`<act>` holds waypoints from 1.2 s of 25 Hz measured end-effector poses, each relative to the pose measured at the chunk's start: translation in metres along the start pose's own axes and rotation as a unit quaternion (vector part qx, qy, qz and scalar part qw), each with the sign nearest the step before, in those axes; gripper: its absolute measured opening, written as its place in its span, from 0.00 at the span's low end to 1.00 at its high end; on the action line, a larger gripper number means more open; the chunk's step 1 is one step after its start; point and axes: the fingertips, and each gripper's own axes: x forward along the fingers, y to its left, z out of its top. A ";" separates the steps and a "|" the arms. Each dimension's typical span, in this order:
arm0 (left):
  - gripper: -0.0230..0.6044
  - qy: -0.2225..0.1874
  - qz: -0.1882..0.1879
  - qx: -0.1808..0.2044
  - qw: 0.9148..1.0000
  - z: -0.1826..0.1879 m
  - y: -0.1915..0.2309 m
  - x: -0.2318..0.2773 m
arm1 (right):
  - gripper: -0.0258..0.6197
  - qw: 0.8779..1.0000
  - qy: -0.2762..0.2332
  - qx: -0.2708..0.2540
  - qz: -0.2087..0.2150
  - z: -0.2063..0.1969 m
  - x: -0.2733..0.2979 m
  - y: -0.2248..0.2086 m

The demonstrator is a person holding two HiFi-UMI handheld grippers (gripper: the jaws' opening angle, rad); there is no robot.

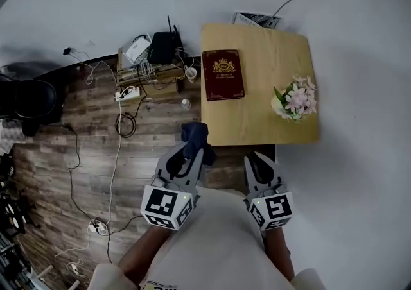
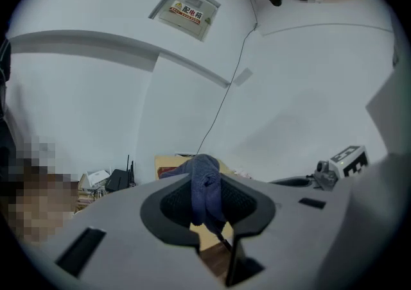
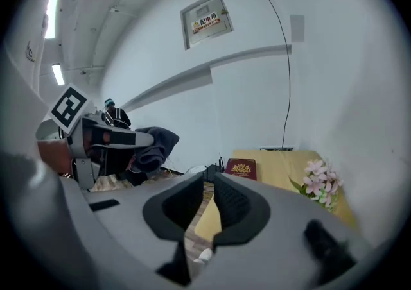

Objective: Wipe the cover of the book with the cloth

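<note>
The book (image 1: pixel 223 74) is dark red with a gold crest and a thin gold border on its cover. It lies flat and closed on the light wooden worktop (image 1: pixel 273 45), towards the worktop's far left corner, its long side running along the left edge. In the right gripper view the book (image 3: pixel 242 169) shows cover up. Near the right edge of the worktop, well apart from the book, lies a bunch of pale pink flowers (image 1: pixel 294 99) with green leaves.

The left hand-held gripper (image 1: pixel 191 154) is held over the wooden floor (image 1: pixel 77 135), just short of the worktop's near left corner, pointing towards the book. Its jaws are clamped on a dark blue cloth (image 1: pixel 194 135), which bunches up out of the tips; in the left gripper view the cloth (image 2: pixel 205 189) hangs as a folded strip between the two pads.

The right hand-held gripper (image 1: pixel 259 165) is held beside it, at the near edge of the worktop, also pointing forward. In the right gripper view its jaws (image 3: pixel 205 202) are drawn together with only a narrow slit between the pads and nothing in it.

On the floor left of the worktop stand a black router (image 1: pixel 164 46) and a tangle of cables (image 1: pixel 125 106).
</note>
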 end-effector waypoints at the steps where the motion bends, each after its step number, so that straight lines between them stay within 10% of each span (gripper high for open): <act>1: 0.19 0.004 -0.007 0.002 1.000 0.009 0.011 0.011 | 0.11 1.000 0.016 0.002 -0.008 0.004 0.017 -0.003; 14: 0.19 0.045 -0.066 -0.017 0.997 0.048 0.090 0.094 | 0.11 0.994 0.093 0.018 -0.058 0.043 0.118 -0.031; 30: 0.19 0.123 -0.097 0.050 0.986 0.013 0.090 0.176 | 0.11 0.992 0.050 0.089 -0.068 0.036 0.153 -0.076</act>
